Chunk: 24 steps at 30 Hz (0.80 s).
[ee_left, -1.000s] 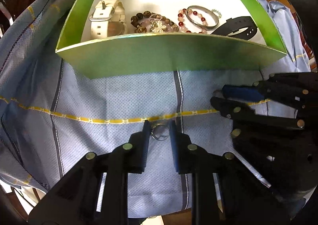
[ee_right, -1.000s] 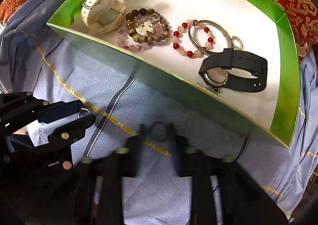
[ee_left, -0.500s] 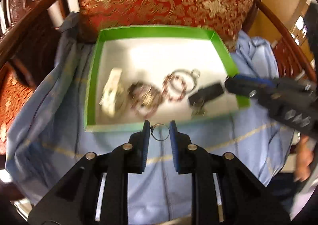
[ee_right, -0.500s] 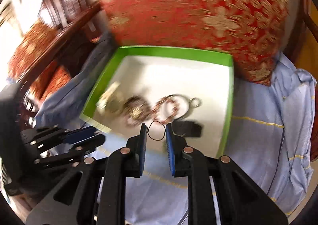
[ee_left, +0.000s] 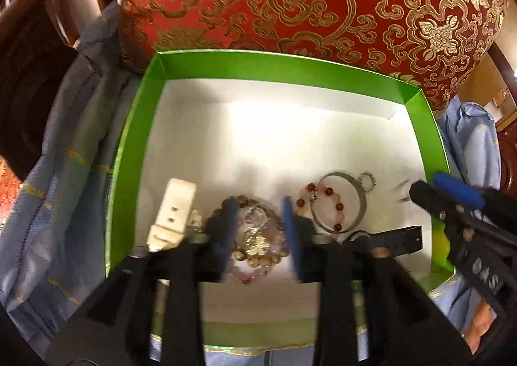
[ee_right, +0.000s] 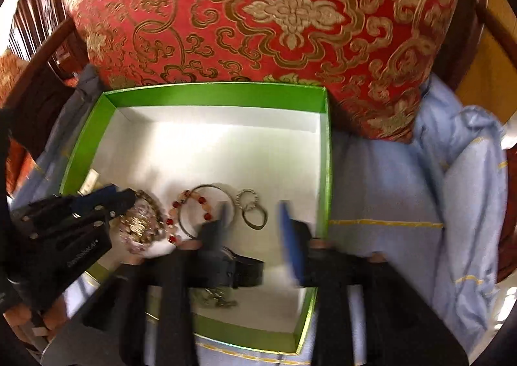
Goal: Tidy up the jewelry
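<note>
Releasing well means hovering inside the green box (ee_right: 326, 152) walls: left gripper (ee_left: 258, 230) and right gripper (ee_right: 252, 223) are both opening, nothing between their jaws, a plain ring (ee_right: 255, 218) lying far-right beside the bangle (ee_right: 206, 207).

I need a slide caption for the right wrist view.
Right hand-held gripper opening above a plain ring inside the green box.

Warm indoor light falls from overhead, perhaps, glaring off the white floor of the green box (ee_left: 135, 152). Both fisheye views bow hard at dark rims. Motion blur smears the tongs' fingers (ee_right: 290, 243) and the beaded bracelets (ee_left: 258, 246).
</note>
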Each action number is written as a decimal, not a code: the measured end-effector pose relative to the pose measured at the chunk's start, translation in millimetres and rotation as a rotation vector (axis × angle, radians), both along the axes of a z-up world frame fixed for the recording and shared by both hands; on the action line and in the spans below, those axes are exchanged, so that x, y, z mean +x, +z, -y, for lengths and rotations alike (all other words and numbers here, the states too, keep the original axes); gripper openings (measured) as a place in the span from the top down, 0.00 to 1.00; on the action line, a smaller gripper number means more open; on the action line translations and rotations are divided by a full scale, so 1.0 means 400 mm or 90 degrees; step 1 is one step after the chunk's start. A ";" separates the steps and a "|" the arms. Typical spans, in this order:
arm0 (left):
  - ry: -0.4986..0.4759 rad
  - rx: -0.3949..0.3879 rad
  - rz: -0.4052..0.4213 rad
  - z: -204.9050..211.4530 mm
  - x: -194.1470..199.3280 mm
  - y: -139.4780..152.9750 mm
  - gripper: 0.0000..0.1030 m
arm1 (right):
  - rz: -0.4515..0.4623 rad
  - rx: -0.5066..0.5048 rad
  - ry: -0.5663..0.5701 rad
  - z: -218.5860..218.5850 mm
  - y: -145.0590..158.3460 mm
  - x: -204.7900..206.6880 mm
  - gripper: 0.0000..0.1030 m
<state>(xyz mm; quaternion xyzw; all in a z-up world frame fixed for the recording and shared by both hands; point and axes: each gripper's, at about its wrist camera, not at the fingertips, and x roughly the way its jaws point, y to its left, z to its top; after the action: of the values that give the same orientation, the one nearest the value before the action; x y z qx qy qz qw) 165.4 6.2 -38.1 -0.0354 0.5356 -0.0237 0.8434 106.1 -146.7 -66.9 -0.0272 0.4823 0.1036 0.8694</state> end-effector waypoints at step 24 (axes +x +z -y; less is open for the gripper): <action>0.008 0.091 0.111 -0.017 -0.157 0.112 0.14 | 0.089 -0.057 -0.006 -0.009 0.091 -0.142 0.09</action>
<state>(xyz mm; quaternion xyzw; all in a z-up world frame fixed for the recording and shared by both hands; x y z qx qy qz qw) 102.4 13.1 6.6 0.0233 0.4603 0.0171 0.8873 49.4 -143.0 -30.5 -0.0712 0.4248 0.0759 0.8993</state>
